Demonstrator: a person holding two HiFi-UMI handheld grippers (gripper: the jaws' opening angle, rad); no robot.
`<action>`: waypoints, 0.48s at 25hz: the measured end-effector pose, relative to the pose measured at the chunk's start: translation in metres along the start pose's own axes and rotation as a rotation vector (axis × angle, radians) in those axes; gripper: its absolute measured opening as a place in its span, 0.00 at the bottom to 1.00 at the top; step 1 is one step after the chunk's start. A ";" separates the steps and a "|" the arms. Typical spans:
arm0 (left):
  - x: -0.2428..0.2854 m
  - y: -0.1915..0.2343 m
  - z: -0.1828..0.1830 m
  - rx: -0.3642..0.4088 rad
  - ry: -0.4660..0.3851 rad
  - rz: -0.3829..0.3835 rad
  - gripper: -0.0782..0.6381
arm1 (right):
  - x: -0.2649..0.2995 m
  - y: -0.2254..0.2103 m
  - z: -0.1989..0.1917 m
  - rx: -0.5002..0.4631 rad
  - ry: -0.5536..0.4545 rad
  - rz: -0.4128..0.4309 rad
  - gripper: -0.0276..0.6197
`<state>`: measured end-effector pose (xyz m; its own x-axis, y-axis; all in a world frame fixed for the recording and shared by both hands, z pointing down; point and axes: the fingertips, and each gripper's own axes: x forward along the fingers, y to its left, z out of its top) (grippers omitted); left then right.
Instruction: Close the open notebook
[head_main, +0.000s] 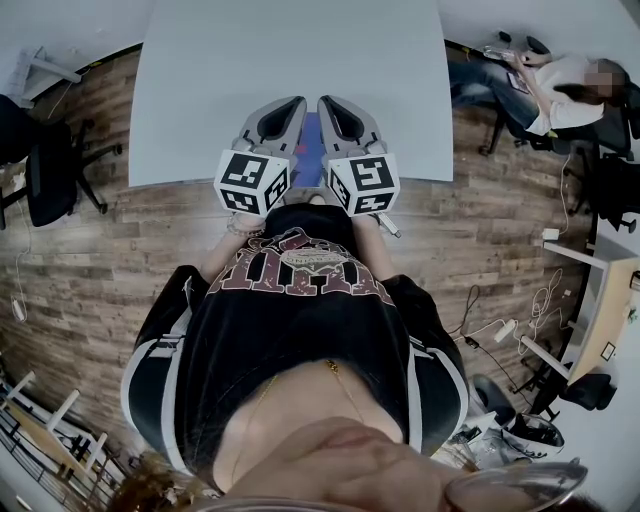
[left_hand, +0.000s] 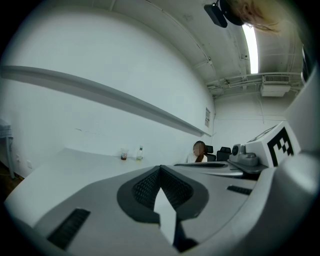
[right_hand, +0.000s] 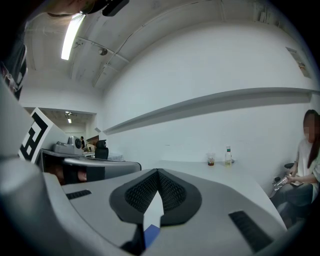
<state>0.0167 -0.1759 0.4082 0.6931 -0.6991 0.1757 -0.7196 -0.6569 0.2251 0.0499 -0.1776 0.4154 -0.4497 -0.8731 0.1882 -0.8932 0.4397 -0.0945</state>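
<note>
In the head view both grippers are held side by side over the near edge of the white table (head_main: 200, 90). My left gripper (head_main: 295, 104) and my right gripper (head_main: 326, 104) are both shut, and nothing is gripped in either. Between their bodies shows a strip of a blue notebook (head_main: 311, 150) lying on the table; most of it is hidden, so I cannot tell whether it lies open. In the left gripper view the jaws (left_hand: 160, 170) meet with no gap. The right gripper view shows its jaws (right_hand: 159, 172) pressed together, with a blue patch of the notebook (right_hand: 151, 234) below them.
A cup (right_hand: 211, 160) and a small bottle (right_hand: 228, 156) stand at the table's far end. A person (head_main: 560, 95) sits at the far right. A black office chair (head_main: 50, 165) stands at the left, and cables (head_main: 500, 325) lie on the wooden floor.
</note>
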 end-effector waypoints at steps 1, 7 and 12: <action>0.000 -0.001 0.000 0.000 0.000 0.000 0.17 | -0.001 0.000 0.000 0.000 -0.001 -0.001 0.07; -0.005 0.000 0.001 -0.001 0.000 0.000 0.17 | -0.002 0.004 0.003 -0.002 -0.006 -0.001 0.07; -0.005 -0.001 0.001 -0.002 -0.001 0.001 0.17 | -0.003 0.004 0.003 -0.003 -0.005 -0.002 0.07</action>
<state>0.0139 -0.1720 0.4059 0.6922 -0.7003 0.1747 -0.7204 -0.6555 0.2266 0.0476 -0.1734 0.4119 -0.4483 -0.8750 0.1831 -0.8939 0.4388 -0.0914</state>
